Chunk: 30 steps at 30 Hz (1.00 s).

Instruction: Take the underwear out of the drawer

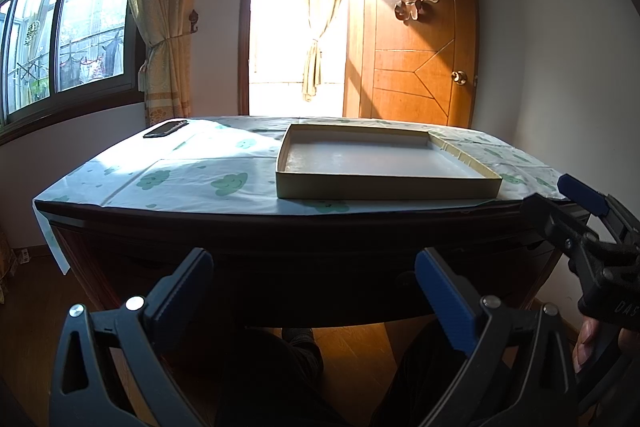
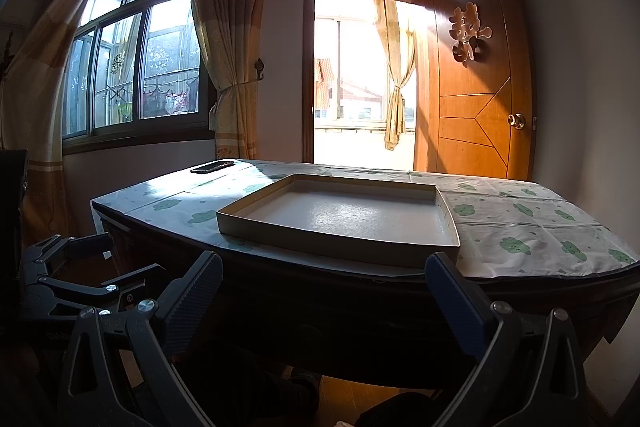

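Observation:
No underwear shows in either view. The dark wooden table front, where a drawer would sit, lies in deep shadow, and I cannot make out a drawer's outline. In front of it my left gripper is open, its blue pads wide apart with nothing between them. My right gripper is also open and empty, just below the table edge. Each gripper shows in the other's view: the right gripper at the table's right corner, the left gripper low on the left.
A shallow, empty cardboard box lies on the cloud-print tablecloth near the front edge. A black phone rests at the far left corner. Behind stand a window, curtains and an open wooden door. A person's foot is under the table.

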{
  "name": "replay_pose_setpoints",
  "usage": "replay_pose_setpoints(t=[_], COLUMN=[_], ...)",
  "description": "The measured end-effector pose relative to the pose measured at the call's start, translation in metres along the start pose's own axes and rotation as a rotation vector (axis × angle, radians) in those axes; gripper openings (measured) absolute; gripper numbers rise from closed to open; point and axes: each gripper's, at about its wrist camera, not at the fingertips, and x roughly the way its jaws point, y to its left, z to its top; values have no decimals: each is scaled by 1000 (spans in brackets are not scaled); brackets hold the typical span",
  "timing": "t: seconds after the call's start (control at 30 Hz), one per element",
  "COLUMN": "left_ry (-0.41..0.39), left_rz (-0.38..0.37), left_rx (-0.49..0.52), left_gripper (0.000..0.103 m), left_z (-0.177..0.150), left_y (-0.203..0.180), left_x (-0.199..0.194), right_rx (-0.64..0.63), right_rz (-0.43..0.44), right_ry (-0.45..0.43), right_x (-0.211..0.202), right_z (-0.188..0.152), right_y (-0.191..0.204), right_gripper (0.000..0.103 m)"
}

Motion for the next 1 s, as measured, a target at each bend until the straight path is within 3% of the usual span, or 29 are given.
replay_pose_setpoints(t=[0.5,0.7,0.8,1.0], left_ry=[18,30,33,38], left_rz=[-6,-9,-9,-11], left_rx=[7,6,4,-7], left_gripper=[103,103,103,103], left_z=[-5,-9,-11,-12], left_y=[-12,-10,-9,-7], left_x=[6,11,12,14], right_rx=[-58,-175,-188,-236], right_rz=[-30,-13,14,-18], right_ry=[-26,-121,-126,-199], right_x=[6,3,6,16], right_z=[-9,-20,-23,-34], right_y=[0,8,7,1], right_gripper=[102,102,102,102])
